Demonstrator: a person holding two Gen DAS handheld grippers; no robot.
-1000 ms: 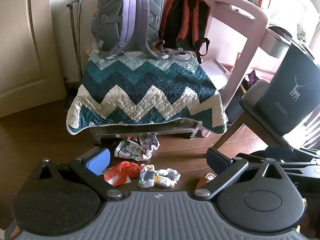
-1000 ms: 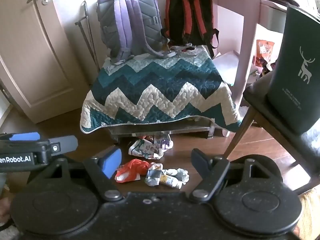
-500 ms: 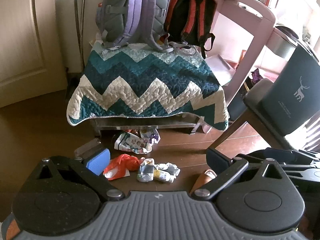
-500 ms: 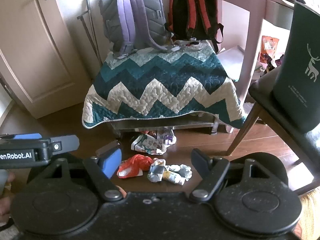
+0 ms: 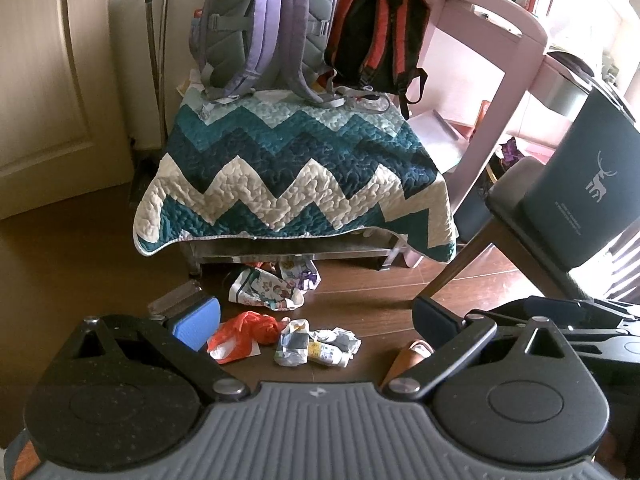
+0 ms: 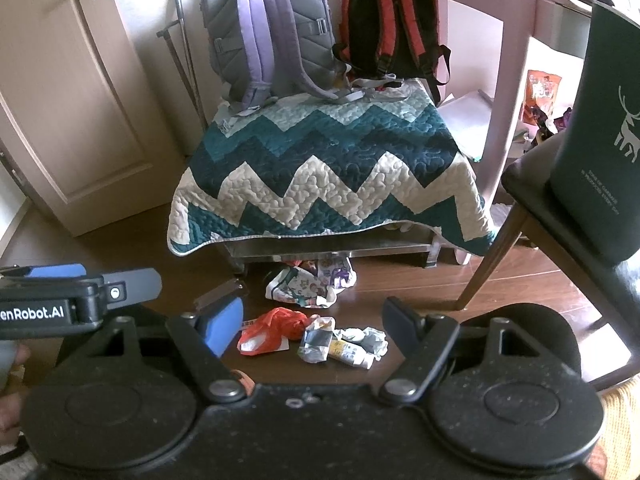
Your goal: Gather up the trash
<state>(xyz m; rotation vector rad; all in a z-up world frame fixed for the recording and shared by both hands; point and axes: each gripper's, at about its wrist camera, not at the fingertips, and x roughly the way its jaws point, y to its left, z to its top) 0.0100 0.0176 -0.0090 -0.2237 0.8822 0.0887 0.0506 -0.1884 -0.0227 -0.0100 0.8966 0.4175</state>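
Trash lies on the dark wood floor in front of a quilt-covered bench: a crumpled red plastic bag (image 5: 244, 334) (image 6: 276, 328), a wad of grey and white wrappers (image 5: 316, 344) (image 6: 344, 344), and a patterned crumpled wrapper (image 5: 274, 286) (image 6: 312, 282) just under the bench edge. My left gripper (image 5: 316, 318) hovers open above the red bag and the wad, holding nothing. My right gripper (image 6: 312, 322) is open too, with the same pile showing between its fingers. A dark green bin (image 5: 584, 188) (image 6: 604, 140) with a deer print stands on a chair at the right.
A bench draped in a teal and white zigzag quilt (image 5: 296, 176) carries a purple-grey backpack (image 5: 268, 28) and a black and red backpack (image 5: 376, 36). A pink desk (image 5: 492, 80) stands right of it, a cream door (image 6: 68, 100) to the left. A chair leg (image 6: 492, 256) slants near the trash.
Both grippers have tilted downward and drawn slightly closer to the bench; the trash pile sits a little higher between the fingers. Nothing was picked up.
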